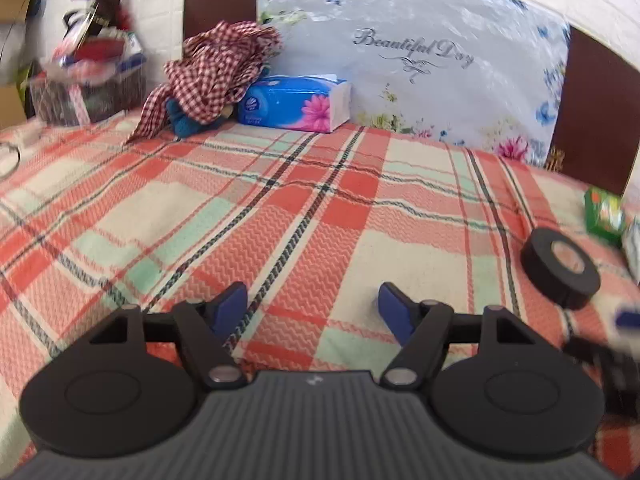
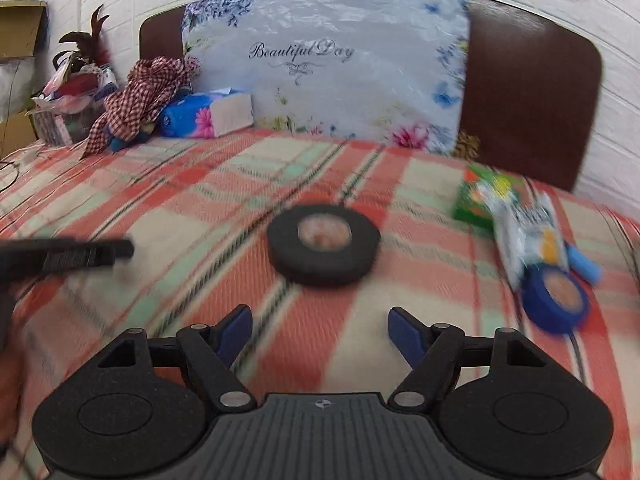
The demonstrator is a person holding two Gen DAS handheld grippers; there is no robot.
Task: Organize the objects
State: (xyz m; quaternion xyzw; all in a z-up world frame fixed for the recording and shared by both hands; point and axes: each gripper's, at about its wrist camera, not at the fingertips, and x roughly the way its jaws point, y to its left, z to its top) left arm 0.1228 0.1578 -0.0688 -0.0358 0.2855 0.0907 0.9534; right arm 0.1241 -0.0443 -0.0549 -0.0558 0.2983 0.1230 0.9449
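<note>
A black tape roll (image 2: 323, 244) lies flat on the plaid bedspread (image 2: 224, 184), straight ahead of my right gripper (image 2: 320, 320), which is open and empty a short way from it. The roll also shows at the right of the left wrist view (image 1: 560, 268). My left gripper (image 1: 312, 300) is open and empty over bare bedspread (image 1: 280, 200). A blue tape roll (image 2: 556, 300), a white packet (image 2: 528, 236), a blue tube (image 2: 586, 266) and a green box (image 2: 486, 196) lie at the right. The right wrist view is blurred.
A blue tissue pack (image 1: 294, 102), a checked red cloth (image 1: 212, 76) and a floral pillow (image 1: 420, 60) sit at the headboard (image 2: 528, 92). A basket of clutter (image 1: 88, 80) stands at the far left. The left gripper's body (image 2: 64, 256) shows at the left of the right wrist view.
</note>
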